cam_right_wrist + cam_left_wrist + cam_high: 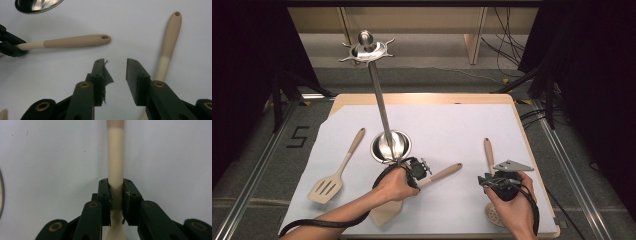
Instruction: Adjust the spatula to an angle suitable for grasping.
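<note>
A beige spatula [443, 173] lies at the table's front middle, its wide blade [386, 212] poking out below the person's left hand. My left gripper [424, 168] is shut on its pale handle [115, 165], both pads pressed against the shaft. To the right, a beige skimmer [488, 150] lies with its handle pointing away and its round perforated head [493, 215] under the right hand. My right gripper [115, 62] stands open over bare white sheet. The skimmer handle [168, 42] runs just outside its right-hand jaw. The right gripper [487, 181] sits low over the skimmer.
A tall metal utensil stand [382, 110] with a round shiny base [390, 145] and hooked top [366, 48] rises from the table's middle. A beige slotted turner [333, 176] lies at the left. A white sheet [447, 120] covers the wooden table.
</note>
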The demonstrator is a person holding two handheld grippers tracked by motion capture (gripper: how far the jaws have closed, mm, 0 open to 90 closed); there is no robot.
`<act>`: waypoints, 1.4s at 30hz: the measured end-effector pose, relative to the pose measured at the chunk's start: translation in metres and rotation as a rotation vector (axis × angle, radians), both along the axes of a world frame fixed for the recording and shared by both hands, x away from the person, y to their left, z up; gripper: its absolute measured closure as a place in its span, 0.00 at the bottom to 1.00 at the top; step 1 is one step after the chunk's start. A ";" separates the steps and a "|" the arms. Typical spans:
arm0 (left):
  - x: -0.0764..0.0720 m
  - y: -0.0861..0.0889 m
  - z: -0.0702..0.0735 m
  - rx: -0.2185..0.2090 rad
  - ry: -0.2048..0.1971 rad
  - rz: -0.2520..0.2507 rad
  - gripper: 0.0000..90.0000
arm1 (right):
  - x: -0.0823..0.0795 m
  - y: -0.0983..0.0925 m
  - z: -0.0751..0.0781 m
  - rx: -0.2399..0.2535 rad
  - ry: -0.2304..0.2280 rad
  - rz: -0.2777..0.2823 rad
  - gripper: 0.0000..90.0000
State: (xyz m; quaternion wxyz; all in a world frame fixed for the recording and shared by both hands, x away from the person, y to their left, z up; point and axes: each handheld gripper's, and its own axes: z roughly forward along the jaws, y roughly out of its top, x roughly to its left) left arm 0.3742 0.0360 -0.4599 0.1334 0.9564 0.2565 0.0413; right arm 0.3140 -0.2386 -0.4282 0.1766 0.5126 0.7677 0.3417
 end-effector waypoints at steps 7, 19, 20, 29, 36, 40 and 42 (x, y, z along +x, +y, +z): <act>-0.002 0.014 0.007 -0.108 -0.002 0.005 0.87 | -0.002 0.015 0.001 0.001 -0.001 0.067 0.74; -0.017 0.033 0.037 -0.426 -0.163 0.044 0.87 | -0.003 0.040 0.022 0.205 -0.082 0.116 0.63; -0.018 0.032 0.038 -0.443 -0.175 0.050 0.87 | -0.003 0.043 0.023 0.236 -0.089 0.113 0.62; -0.025 0.031 0.045 -0.513 -0.220 0.048 0.87 | 0.014 0.060 0.029 0.308 -0.079 0.115 0.59; -0.030 0.031 0.049 -0.545 -0.232 0.058 0.87 | 0.025 0.069 0.036 0.350 -0.114 0.114 0.56; -0.033 0.029 0.050 -0.570 -0.242 0.059 0.87 | 0.027 0.075 0.040 0.361 -0.109 0.110 0.57; -0.034 0.029 0.052 -0.575 -0.238 0.061 0.87 | 0.027 0.077 0.042 0.372 -0.114 0.103 0.58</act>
